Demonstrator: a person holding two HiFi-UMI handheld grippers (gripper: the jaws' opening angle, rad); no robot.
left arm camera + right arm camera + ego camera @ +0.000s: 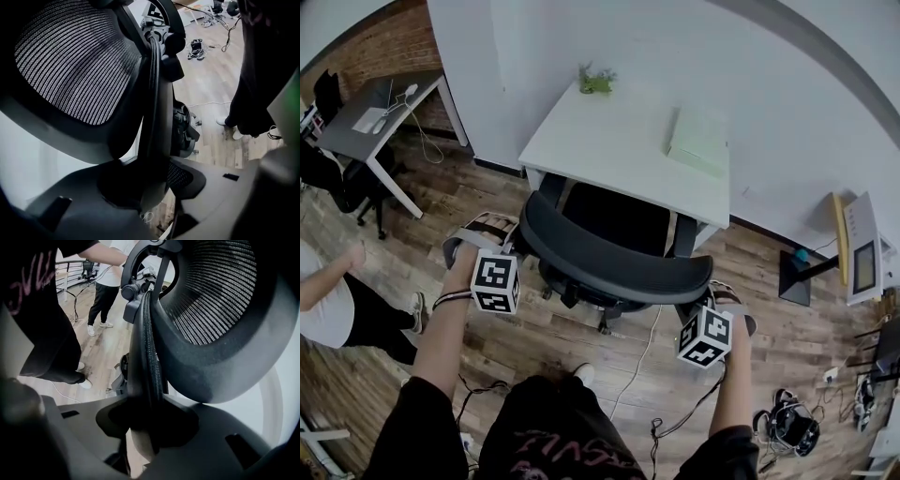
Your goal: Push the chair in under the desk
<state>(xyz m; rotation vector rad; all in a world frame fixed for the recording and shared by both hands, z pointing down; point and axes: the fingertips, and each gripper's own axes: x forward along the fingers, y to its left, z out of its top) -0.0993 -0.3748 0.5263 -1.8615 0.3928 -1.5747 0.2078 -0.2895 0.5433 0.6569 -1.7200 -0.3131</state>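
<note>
Standing nearest the camera, the person's black trousers (548, 436) are filling the bottom of the head view, and a white cable (636, 361) is trailing over the wooden floor (534, 342) just ahead of them. Both forearms are reaching forward to the chair (623, 272).

The left hand-held gripper (152, 185) is clamping the left edge of the curved backrest (572, 246). In the left gripper view the dark rim is sitting pinched between the two jaws, with the mesh panel rising above. The right hand-held gripper (150, 427) is gripping the opposite edge the same way, the rim wedged between its jaws. Both are pointing forward and down, marker cubes facing up.

The chair is standing at the front of the white bench (619, 141) with its backrest toward the person. Its black seat (619, 217) is lying partly beneath the bench top, while the backrest and wheeled base (581, 295) are sitting out over the open floor.

On the white bench, a pale green notebook (699, 139) is lying flat toward the right side. A small green plant (596, 81) is standing at the far edge by the white wall.

Farther left, another person (328, 300) in a white top is showing at the frame edge, and a grey bench (370, 112) is standing beyond.
</note>
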